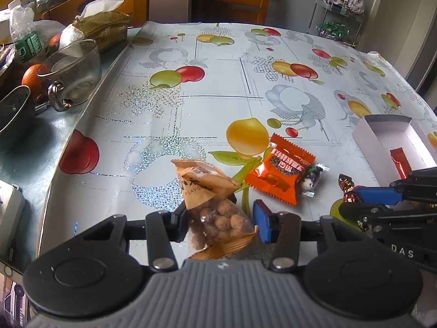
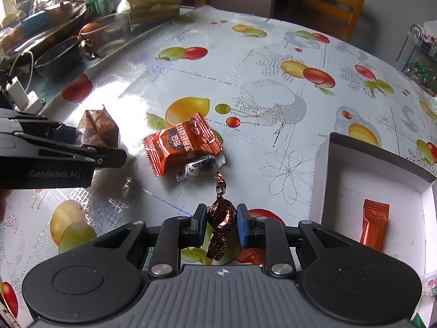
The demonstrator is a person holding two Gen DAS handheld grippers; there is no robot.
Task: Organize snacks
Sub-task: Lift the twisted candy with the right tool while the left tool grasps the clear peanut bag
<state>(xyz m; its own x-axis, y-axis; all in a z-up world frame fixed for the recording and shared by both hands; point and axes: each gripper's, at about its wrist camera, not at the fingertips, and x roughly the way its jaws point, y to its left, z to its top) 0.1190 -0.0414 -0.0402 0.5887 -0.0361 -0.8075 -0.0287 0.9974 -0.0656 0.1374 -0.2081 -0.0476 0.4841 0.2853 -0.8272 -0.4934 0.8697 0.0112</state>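
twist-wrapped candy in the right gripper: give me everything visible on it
The twist-wrapped candy is a rounded sweet in shiny dark brown foil with gold print, both ends twisted into tails, one toward the table centre, one toward the camera. It stands lengthwise between the right gripper fingers, whose blue pads press its bulging middle from both sides. Whether it still touches the fruit-print tablecloth cannot be told. The left wrist view shows it beside the white box.
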